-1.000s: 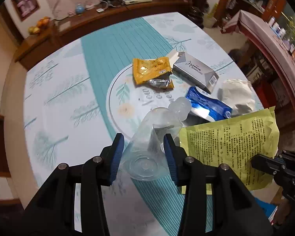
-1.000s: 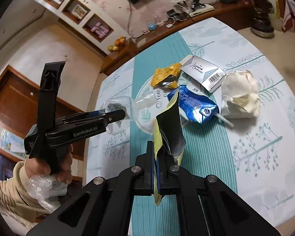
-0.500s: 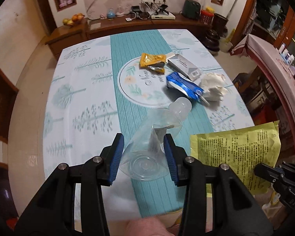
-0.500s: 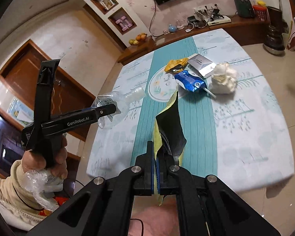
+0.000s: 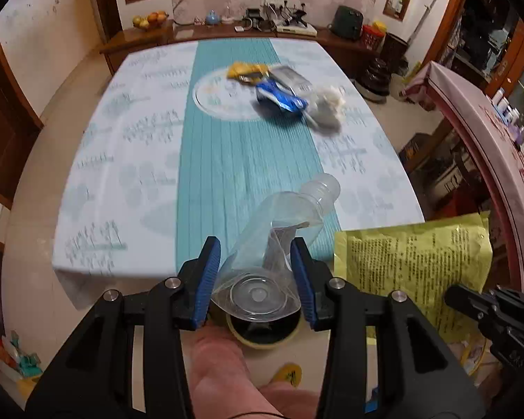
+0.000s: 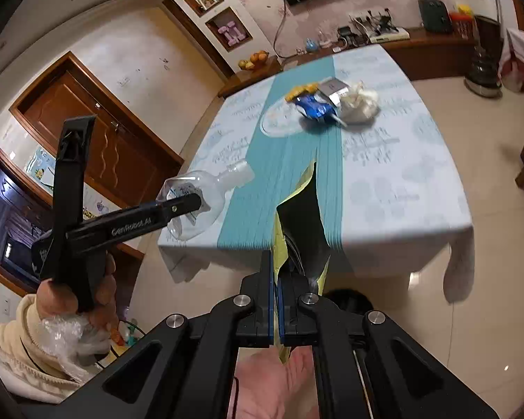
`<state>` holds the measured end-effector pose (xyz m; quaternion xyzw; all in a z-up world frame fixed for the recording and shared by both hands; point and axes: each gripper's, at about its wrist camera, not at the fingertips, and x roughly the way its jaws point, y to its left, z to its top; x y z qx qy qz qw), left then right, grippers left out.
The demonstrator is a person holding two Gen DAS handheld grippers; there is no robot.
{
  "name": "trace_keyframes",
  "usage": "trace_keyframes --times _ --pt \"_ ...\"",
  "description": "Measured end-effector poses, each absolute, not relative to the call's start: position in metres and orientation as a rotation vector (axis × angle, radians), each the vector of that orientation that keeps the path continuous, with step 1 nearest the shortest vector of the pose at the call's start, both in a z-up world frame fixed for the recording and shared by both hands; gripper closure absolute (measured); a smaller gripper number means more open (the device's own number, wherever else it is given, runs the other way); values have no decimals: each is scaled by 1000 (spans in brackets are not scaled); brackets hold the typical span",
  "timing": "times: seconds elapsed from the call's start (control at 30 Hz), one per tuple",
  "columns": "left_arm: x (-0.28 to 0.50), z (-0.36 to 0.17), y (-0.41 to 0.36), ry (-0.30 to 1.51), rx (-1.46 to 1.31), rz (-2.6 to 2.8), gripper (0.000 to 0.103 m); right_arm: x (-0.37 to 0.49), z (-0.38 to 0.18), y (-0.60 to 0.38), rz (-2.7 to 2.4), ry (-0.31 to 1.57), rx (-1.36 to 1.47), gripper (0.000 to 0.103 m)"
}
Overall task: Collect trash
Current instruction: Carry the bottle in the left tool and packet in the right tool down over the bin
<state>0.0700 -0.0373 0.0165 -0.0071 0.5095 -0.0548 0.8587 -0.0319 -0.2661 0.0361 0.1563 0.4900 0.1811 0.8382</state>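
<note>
My left gripper (image 5: 255, 258) is shut on a crushed clear plastic bottle (image 5: 283, 216), held in the air in front of the table's near edge; the same bottle (image 6: 206, 199) shows in the right wrist view. My right gripper (image 6: 275, 272) is shut on a yellow printed wrapper (image 6: 305, 230), seen flat at the right of the left wrist view as the yellow wrapper (image 5: 412, 269). On the table lie a yellow packet (image 5: 246, 70), a blue pouch (image 5: 281, 97), a grey box (image 5: 291, 78) and a crumpled white bag (image 5: 328, 104).
The table (image 5: 132, 160) has a pale leaf-print cloth with a teal runner. Below my left gripper a round dark-lined bin (image 5: 262, 331) stands on the tiled floor. A wooden sideboard (image 5: 227, 35) runs along the back wall. A red-covered table (image 5: 485, 129) is at the right.
Both grippers have pulled back from the table with their loads. The table's near edge and the floor have come into view, and the bin now shows under the bottle.
</note>
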Motion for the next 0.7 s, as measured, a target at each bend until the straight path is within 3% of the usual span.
trace_keyframes --times 0.4,0.7 --pt "22 -24 -46 1148 11 -195 65 -75 -1 -268 312 1127 368 102" --pt "7 -100 -38 1210 47 -257 65 -86 -82 -249 220 1213 360 102"
